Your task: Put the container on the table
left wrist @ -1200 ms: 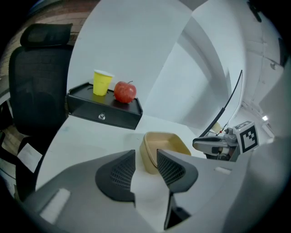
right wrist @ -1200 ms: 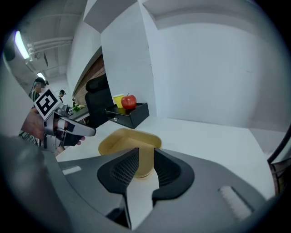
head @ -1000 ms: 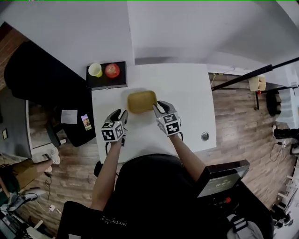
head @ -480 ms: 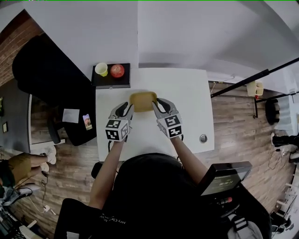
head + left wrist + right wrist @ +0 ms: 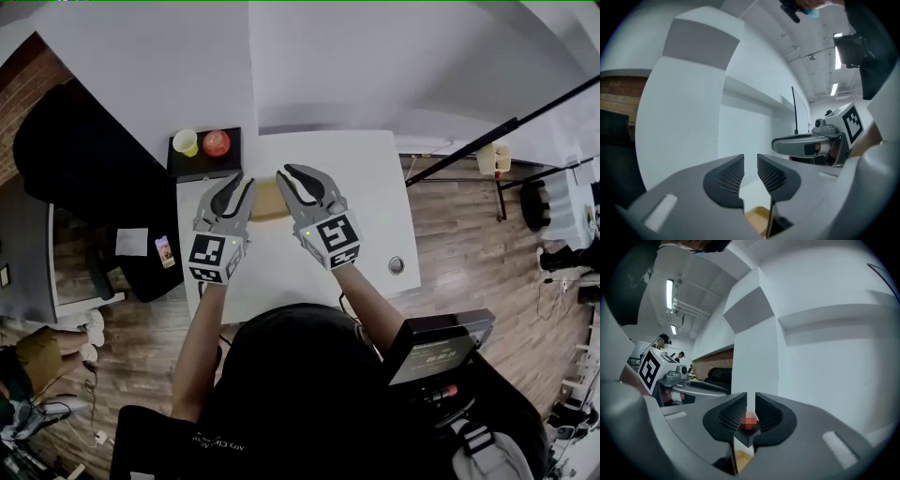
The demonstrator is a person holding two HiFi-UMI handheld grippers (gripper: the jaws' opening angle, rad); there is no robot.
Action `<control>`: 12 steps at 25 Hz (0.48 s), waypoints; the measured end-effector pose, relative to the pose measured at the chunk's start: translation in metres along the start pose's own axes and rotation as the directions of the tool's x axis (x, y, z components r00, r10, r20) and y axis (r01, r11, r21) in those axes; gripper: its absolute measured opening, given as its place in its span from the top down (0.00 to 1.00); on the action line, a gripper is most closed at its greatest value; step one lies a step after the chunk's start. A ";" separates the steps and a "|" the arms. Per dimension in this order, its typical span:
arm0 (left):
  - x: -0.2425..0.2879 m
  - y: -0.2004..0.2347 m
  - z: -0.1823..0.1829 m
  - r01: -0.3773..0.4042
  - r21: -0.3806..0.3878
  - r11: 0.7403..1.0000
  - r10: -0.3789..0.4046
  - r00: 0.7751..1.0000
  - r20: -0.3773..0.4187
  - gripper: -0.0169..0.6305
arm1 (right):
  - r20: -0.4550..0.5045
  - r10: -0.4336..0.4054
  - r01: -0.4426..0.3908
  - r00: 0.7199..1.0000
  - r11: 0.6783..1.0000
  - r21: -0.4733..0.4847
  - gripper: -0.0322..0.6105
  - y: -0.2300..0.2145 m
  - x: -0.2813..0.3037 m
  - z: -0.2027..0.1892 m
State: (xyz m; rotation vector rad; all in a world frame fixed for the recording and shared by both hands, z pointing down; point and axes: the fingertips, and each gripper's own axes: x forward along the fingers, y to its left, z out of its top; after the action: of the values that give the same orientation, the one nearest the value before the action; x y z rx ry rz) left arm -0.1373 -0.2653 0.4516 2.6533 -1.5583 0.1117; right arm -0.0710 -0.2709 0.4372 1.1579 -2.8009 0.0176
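Note:
The yellow container (image 5: 265,202) rests on the white table (image 5: 361,192), partly hidden behind both raised grippers. My left gripper (image 5: 239,182) hangs above its left side and my right gripper (image 5: 287,172) above its right side; neither touches it. In the left gripper view the left gripper (image 5: 750,162) points level, its jaws closing with a clear gap and nothing between them; the container (image 5: 757,218) shows below. In the right gripper view the right gripper (image 5: 751,402) is closing too, down to a narrow empty gap, with a sliver of the container (image 5: 740,459) beneath.
A black tray (image 5: 202,163) at the table's far left corner carries a yellow cup (image 5: 186,142) and a red apple (image 5: 217,142). A small round object (image 5: 397,265) lies near the table's right edge. A black chair (image 5: 80,155) stands left of the table.
Both grippers have lifted well up from beside the container and now loom larger in the head view. Their jaws have narrowed. The container stays on the table.

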 end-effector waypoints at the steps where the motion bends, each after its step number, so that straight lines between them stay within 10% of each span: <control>1: -0.003 -0.002 0.013 0.000 0.023 1.000 -0.001 0.999 0.036 0.84 | 0.021 0.007 -0.006 1.000 1.000 -0.010 0.85 0.004 -0.002 0.011; 12: -0.031 -0.025 0.135 -0.031 0.160 0.987 -0.018 0.955 0.295 0.94 | 0.201 0.041 -0.020 0.979 0.994 -0.107 0.87 0.023 -0.037 0.102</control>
State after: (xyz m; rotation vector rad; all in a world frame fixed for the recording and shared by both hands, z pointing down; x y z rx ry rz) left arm -0.1262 -0.2377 0.3143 2.9033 -1.7073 -0.1758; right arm -0.0709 -0.2340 0.3328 1.1530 -2.9528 -0.2557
